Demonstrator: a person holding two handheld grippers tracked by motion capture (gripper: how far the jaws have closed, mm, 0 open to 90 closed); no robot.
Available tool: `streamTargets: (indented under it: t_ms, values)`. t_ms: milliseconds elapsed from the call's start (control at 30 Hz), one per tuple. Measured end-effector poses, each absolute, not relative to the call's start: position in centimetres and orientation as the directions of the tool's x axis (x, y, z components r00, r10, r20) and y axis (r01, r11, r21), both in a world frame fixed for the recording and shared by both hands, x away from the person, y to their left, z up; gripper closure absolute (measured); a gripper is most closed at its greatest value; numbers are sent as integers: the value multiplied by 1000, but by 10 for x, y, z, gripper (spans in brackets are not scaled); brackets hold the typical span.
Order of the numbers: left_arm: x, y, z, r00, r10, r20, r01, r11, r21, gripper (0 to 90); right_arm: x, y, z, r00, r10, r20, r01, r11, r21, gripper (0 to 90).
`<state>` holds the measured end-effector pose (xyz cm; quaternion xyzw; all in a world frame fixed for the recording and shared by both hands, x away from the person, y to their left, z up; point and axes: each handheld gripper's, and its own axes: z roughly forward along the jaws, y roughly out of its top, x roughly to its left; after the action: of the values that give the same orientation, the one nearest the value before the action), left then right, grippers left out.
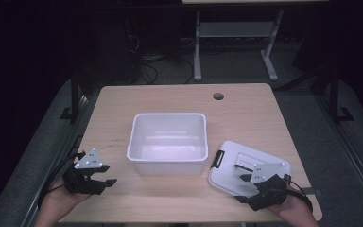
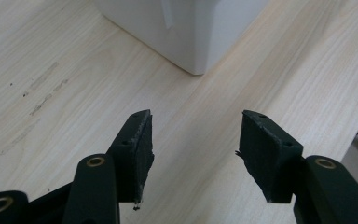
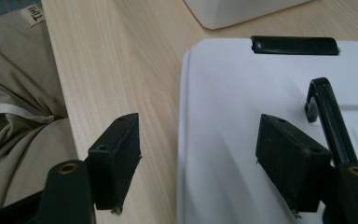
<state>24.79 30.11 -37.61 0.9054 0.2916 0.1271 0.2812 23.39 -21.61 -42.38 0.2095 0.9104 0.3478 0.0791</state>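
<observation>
Right gripper [image 1: 250, 185], jaws apart astride the white lid's [image 1: 246, 163] near edge — apparently not yet touching — should close squarely before lifting toward the bin [image 1: 168, 142].

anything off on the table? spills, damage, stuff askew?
Nothing spilled or broken. The white bin sits upright and empty mid-table. Its lid lies off the bin, flat on the table beside it and rotated askew to the table edges. The right gripper is open, straddling the lid's edge; the left gripper is open over scuffed wood.
</observation>
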Motion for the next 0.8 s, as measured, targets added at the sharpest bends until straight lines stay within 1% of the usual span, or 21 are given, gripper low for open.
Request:
streamTargets:
  t_ms: [600, 800]
  values:
    - [243, 304, -396, 779, 622, 81, 469, -663, 584, 382, 233, -212, -420, -904, 428, -5, 323, 688, 650, 302]
    - [240, 306, -406, 773, 631, 67, 481, -652, 587, 369, 233, -210, -415, -905, 425, -12, 316, 691, 650, 304]
